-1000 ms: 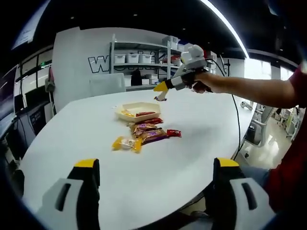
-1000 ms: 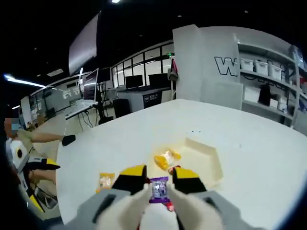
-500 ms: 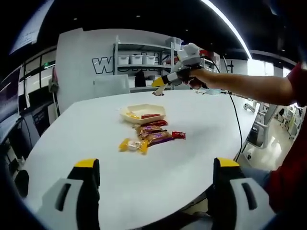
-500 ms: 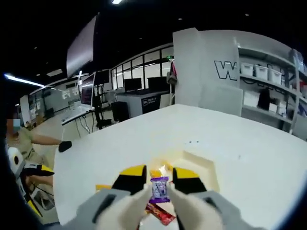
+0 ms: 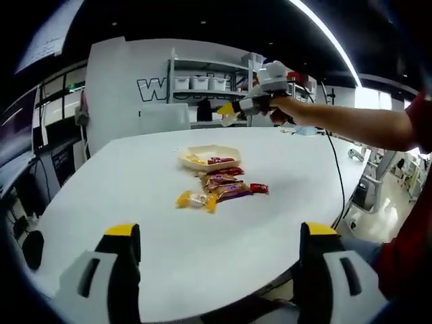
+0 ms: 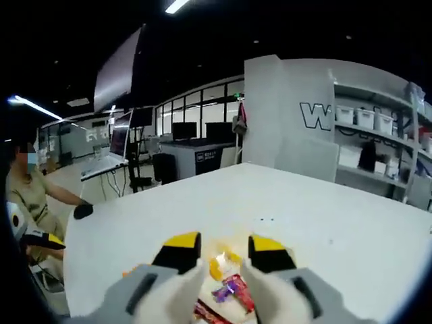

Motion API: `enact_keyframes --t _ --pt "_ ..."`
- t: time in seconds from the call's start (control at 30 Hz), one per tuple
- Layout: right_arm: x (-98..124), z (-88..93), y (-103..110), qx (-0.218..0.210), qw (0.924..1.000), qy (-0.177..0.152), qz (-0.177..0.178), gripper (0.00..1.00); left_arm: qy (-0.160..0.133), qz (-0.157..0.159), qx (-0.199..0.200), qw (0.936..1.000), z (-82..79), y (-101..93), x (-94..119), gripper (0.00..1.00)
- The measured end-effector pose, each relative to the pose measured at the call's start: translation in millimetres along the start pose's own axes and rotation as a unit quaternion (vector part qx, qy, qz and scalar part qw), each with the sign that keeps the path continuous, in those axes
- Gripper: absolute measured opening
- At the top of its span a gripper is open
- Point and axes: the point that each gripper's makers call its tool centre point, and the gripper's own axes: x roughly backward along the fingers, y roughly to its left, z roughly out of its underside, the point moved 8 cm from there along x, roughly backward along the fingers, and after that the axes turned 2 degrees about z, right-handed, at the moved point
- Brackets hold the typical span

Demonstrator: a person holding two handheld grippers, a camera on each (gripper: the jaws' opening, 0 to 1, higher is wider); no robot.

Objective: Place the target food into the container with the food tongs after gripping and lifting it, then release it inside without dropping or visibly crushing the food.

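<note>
right tongs [image 6: 224, 247]: open, holding nothing | purple candy [image 6: 225, 290]: lies below them in tray [image 5: 210, 152] | left tongs [image 5: 219, 236]: open over table [image 5: 135, 202]

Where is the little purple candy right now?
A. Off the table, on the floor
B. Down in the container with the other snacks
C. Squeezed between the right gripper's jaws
B. The purple candy lies loose below the open right gripper, beside a red packet.
</note>
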Motion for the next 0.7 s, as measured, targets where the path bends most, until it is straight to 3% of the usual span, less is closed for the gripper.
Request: enact_keyframes --t 0.7 --pt "17.1 2.1 6.5 0.005 1.0000 0.003 -0.003 0.22 -0.001 0.005 -0.004 1.0000 -2.3 -5.5 1.0 0.96"
